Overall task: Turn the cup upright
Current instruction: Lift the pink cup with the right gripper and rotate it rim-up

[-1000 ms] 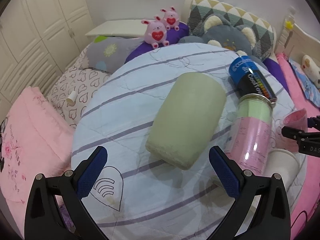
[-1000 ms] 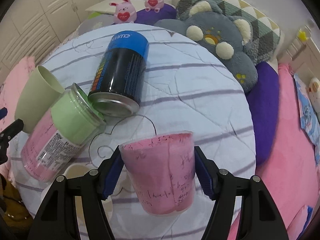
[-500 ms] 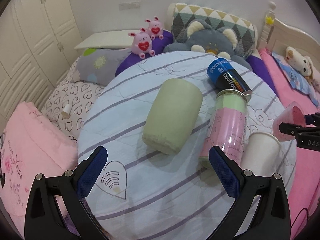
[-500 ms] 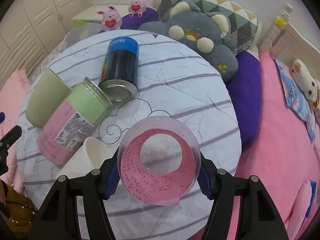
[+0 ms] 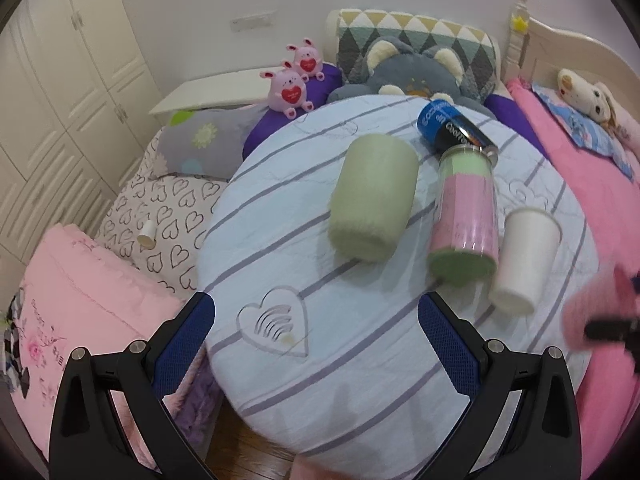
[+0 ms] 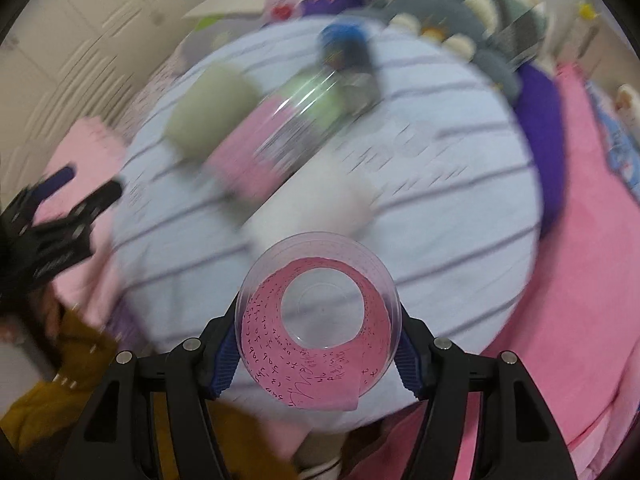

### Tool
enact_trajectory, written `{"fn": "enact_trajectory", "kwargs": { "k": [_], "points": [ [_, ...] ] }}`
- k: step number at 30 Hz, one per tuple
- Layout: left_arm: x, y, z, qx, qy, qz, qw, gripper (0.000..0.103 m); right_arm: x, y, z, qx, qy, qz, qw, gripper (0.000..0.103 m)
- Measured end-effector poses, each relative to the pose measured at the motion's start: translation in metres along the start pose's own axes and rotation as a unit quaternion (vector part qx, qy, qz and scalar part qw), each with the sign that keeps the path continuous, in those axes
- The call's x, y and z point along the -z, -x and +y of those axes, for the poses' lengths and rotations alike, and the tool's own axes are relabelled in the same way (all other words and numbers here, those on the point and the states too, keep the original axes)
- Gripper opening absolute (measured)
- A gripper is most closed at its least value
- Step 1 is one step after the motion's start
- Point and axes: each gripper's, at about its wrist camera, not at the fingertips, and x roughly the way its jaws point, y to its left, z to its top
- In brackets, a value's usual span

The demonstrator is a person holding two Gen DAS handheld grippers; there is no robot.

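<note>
The right tongs (image 6: 318, 354) are clamping the clear pink-lined cup (image 6: 319, 320) between their pads, its mouth facing the camera, seemingly mid-turn toward upright, while the left tongs (image 5: 316, 340) are hanging wide open, empty, short of the round table (image 5: 360, 360).

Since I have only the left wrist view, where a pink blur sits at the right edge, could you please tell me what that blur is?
Observer: It is a clear plastic cup lined with pink paper; the right gripper has it clamped between its blue pads.
Operator: Which way is it pointing?
Observer: Its open mouth faces the wrist camera, and its base points away towards the round table with the striped cover.
Operator: Is anything inside it?
Observer: Only the paper liner, which has handwriting on it; I can see straight through the clear base.
</note>
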Motion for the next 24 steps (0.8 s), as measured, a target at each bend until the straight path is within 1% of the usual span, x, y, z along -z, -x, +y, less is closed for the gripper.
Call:
{"fn": "enact_trajectory", "kwargs": {
  "k": [1,3,5,6,10,13,17,19,21,22,23,24],
  "points": [
    [0.004,0.002,0.003,-0.001,-0.003,0.000,1.0000,0.103,0.007,-0.008,0.008,-0.017,-0.002,0.028,0.999,0.065],
    [0.012,0.005,0.009,-0.008,-0.011,0.000,0.9999,0.103,0.017,-0.022,0.023,-0.049,-0.006,0.064,0.997,0.065],
    [0.019,0.007,0.015,-0.014,-0.014,0.000,0.9998,0.103,0.022,-0.033,0.035,-0.070,-0.004,0.087,0.994,0.065],
    [0.022,0.007,0.017,-0.012,-0.014,0.001,0.9998,0.103,0.023,-0.039,0.041,-0.071,-0.004,0.095,0.993,0.065],
    [0.030,0.000,0.023,-0.009,-0.014,0.009,0.9998,0.103,0.013,-0.061,0.058,-0.034,0.009,0.089,0.995,0.066],
    [0.033,-0.010,0.025,-0.018,-0.017,0.021,0.9995,0.103,0.003,-0.081,0.057,-0.038,-0.010,0.085,0.996,0.067],
    [0.037,-0.022,0.029,-0.014,-0.013,0.038,0.9991,0.103,-0.003,-0.098,0.057,-0.050,-0.021,0.067,0.996,0.068],
    [0.037,-0.027,0.030,-0.017,-0.013,0.043,0.9988,0.103,-0.004,-0.107,0.054,-0.062,-0.029,0.070,0.995,0.068],
    [0.037,-0.029,0.031,-0.022,-0.016,0.045,0.9986,0.103,-0.002,-0.109,0.050,-0.074,-0.041,0.074,0.994,0.072],
    [0.037,-0.029,0.031,-0.024,-0.018,0.045,0.9985,0.103,-0.001,-0.107,0.047,-0.073,-0.050,0.076,0.993,0.073],
    [0.038,-0.029,0.033,-0.025,-0.019,0.044,0.9985,0.103,0.000,-0.102,0.045,-0.065,-0.051,0.071,0.994,0.074],
    [0.039,-0.029,0.034,-0.027,-0.019,0.043,0.9985,0.103,0.001,-0.091,0.041,-0.051,-0.047,0.057,0.996,0.080]
  ]
}}
